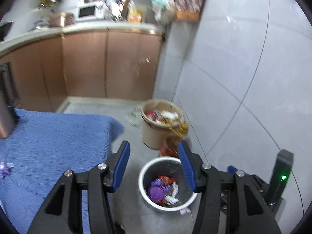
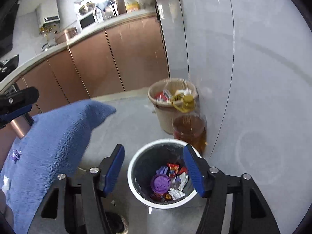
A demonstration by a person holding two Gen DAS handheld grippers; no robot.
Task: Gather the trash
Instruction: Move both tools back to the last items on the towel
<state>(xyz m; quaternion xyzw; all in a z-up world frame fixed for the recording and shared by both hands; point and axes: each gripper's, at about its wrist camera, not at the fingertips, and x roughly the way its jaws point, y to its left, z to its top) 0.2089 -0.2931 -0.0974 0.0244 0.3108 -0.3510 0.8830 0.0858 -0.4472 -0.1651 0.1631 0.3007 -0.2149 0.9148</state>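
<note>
A small white-rimmed trash bin (image 1: 145, 170) (image 2: 134, 165) stands on the grey floor, holding a purple lid (image 1: 155, 192) (image 2: 160, 183) and several crumpled wrappers (image 2: 176, 172). My left gripper (image 1: 154, 161) is open and empty, above the bin and beside the blue-clothed table (image 1: 48, 136). My right gripper (image 2: 154, 165) is open and empty, directly over the bin. A purple wrapper (image 1: 5, 167) (image 2: 16, 154) lies on the blue cloth (image 2: 48, 142) at the left. The right gripper's body (image 1: 280, 179) shows in the left wrist view, and the left gripper's tip (image 2: 17, 105) in the right wrist view.
A beige bin (image 1: 154, 134) (image 2: 165, 117) full of rubbish stands against the grey wall, with a big amber oil bottle (image 2: 190, 130) (image 1: 169, 146) in front of it. Brown kitchen cabinets (image 1: 109, 64) and a cluttered counter run behind. A metal appliance (image 1: 4, 117) stands on the table's left.
</note>
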